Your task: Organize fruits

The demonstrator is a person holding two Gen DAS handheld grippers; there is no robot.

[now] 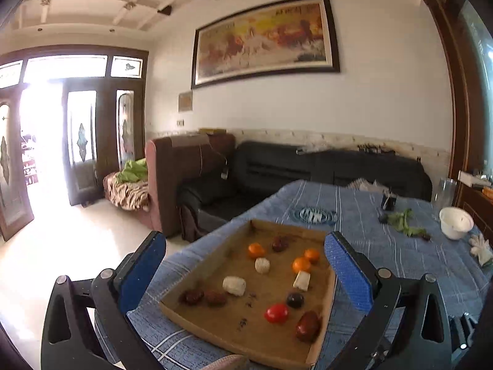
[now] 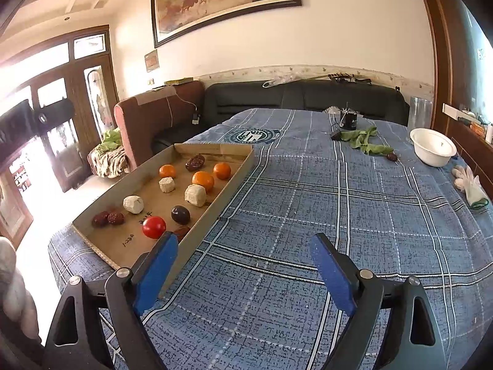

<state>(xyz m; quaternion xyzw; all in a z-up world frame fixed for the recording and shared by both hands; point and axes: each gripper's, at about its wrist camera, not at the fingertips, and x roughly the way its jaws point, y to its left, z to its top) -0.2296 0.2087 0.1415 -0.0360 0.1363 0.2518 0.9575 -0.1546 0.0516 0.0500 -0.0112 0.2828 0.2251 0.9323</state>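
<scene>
Where blue finger (image 2: 155,269) overlaps tray (image 2: 215,149), dark fruit (image 2: 181,231) (type unclear) half hidden.

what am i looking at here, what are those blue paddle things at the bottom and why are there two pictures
The blue paddles are the pads of two hand-held claws; a person holds one in each hand, and there is no robot arm. Each picture comes from a wide-angle camera on one claw, looking out along its fingers. In the left view, the left claw stands wide open over a cardboard tray and holds nothing. In the right view, the right claw is also open and empty, over the blue checked cloth beside the tray. In the tray lie small oranges, a red tomato, a dark plum, wrinkled red dates and pale chunks. A white bowl sits farther off.
</scene>
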